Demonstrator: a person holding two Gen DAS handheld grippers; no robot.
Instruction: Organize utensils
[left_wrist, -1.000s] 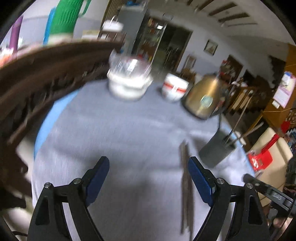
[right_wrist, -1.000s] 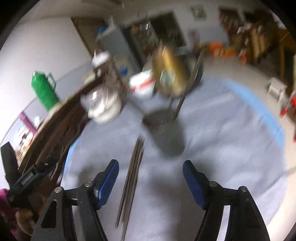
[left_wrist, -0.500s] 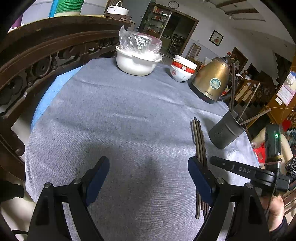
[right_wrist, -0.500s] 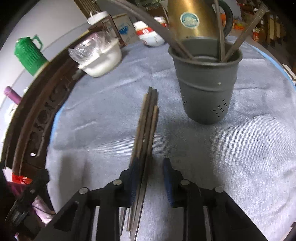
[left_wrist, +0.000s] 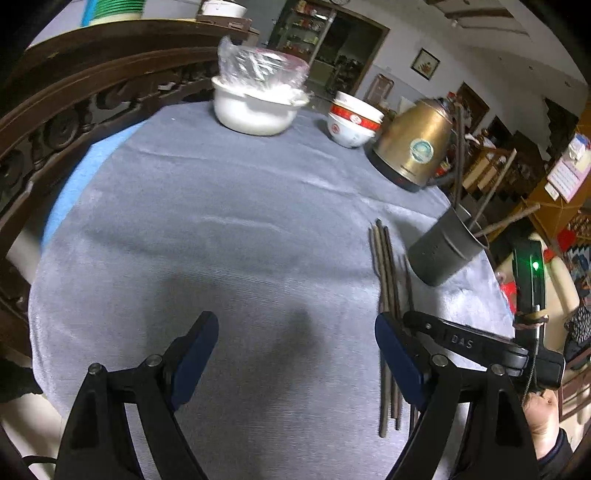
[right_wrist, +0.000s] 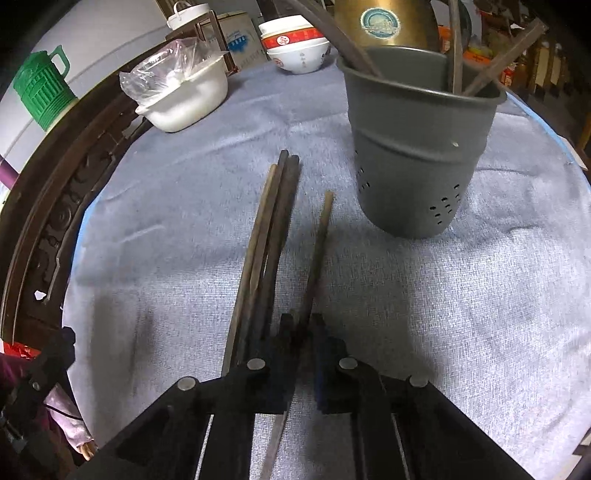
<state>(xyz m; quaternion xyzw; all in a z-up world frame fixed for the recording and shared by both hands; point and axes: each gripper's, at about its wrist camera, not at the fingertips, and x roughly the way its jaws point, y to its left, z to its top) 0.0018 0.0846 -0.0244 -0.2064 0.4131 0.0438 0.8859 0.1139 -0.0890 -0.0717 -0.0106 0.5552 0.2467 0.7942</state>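
Grey cloth (left_wrist: 221, 229) covers a round table with a blue edge showing at its rim, and a dark carved wooden rail (left_wrist: 74, 110) curves along the far left side. On the cloth lies a bundle of chopsticks (right_wrist: 269, 236), long, thin and dark brown, worn-looking, some paler than others, their blunt ends pointing toward a grey utensil cup (right_wrist: 417, 147). They lie side by side and touching, just left of the cup. One paler chopstick (right_wrist: 317, 254) stands slightly apart from the bundle, angled toward the cup, and the right gripper (right_wrist: 302, 332) is clenched on its near end, the blue pads pressed close on either side of it. The cup is dark grey plastic with small drain holes low on its wall, and it already holds a few chopsticks that lean against its rim.

The left gripper (left_wrist: 295, 354) hangs over bare cloth to the left of the bundle with its fingers spread wide and nothing between them. From its camera the right gripper's black arm shows beside the chopsticks.

Farther back sit a white pot (left_wrist: 255, 110) with crumpled clear plastic over its top, a stack of white bowls with red bands (left_wrist: 352, 123), and a brass-coloured electric kettle (left_wrist: 413, 147) just behind the cup. A green jug (right_wrist: 40, 88) stands beyond the rail.
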